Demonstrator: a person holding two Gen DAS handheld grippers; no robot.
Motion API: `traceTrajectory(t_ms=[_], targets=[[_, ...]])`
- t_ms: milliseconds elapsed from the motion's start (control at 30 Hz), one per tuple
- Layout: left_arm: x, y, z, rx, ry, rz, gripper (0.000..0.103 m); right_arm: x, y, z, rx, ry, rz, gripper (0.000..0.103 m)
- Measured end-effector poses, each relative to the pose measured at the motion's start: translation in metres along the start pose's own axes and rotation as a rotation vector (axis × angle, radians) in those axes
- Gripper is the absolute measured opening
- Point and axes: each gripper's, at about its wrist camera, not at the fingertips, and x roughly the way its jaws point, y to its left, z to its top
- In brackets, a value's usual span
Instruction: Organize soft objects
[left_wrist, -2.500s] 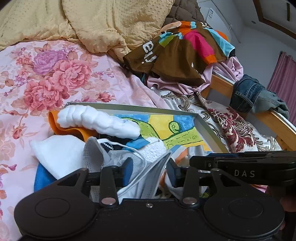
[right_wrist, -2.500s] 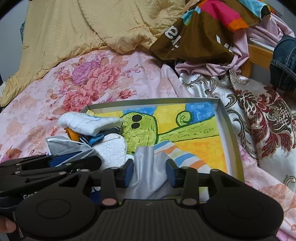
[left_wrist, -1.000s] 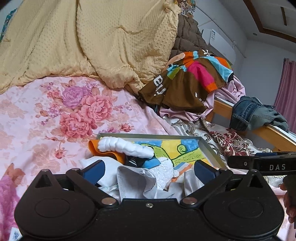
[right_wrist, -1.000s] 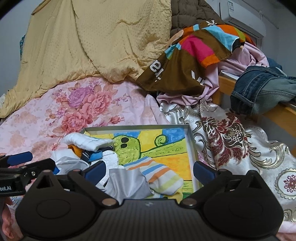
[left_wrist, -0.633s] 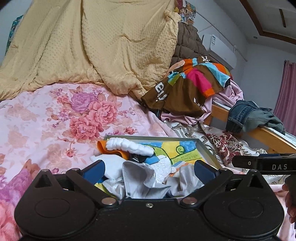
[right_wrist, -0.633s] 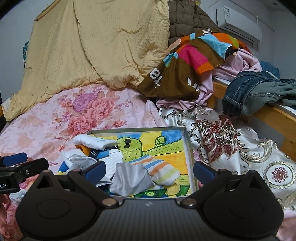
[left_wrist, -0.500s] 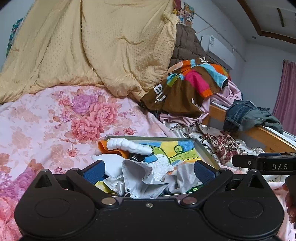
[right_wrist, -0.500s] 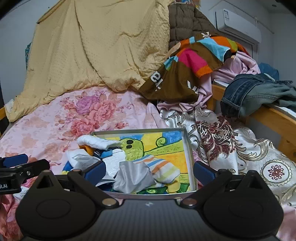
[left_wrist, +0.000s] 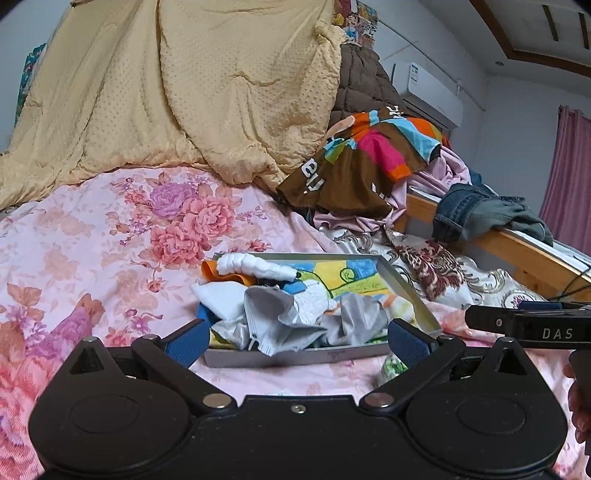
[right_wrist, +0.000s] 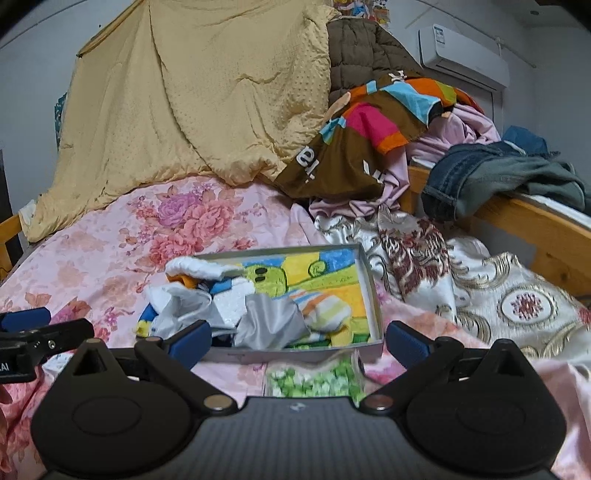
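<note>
the bed (left_wrist: 92, 236) carries a yellow quilt (left_wrist: 184, 96) at 12 o'clock and clothes (left_wrist: 365, 162) at 2 o'clock. a tray (left_wrist: 295, 357) sits mid-bed with socks (left_wrist: 280, 314) heaped in its 9 o'clock half. the left hand-held gripper (left_wrist: 297, 341) is spread wide, holding nothing. the right hand-held gripper (right_wrist: 299, 343) is likewise spread and empty, both short of the tray's near rim.

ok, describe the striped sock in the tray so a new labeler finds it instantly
Start at the shallow grey tray with the cartoon lining, lying on the pink floral bedspread. The striped sock lies in its near right part, beside the crumpled grey cloth. It alone carries orange, blue and yellow pastel bands; the neighbours are plain white or grey.
</note>
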Motion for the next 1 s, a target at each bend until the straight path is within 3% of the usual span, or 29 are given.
traceTrajectory(t_ms=[300,867,1000], targets=[[-0.021,-0.007,-0.015,0.018,0.006,-0.004,0.102,-0.019,0.005,-0.021,-0.019,-0.002,-0.001,0.103],[-0.049,-0.001,-0.046,-0.056,-0.025,0.091,0.102,-0.036,0.015,-0.041,-0.044,-0.033,0.024,0.103],[-0.052,-0.004,-0.052,-0.032,-0.029,0.104,0.102,-0.039,0.013,-0.049,-0.039,-0.030,0.019,0.103]])
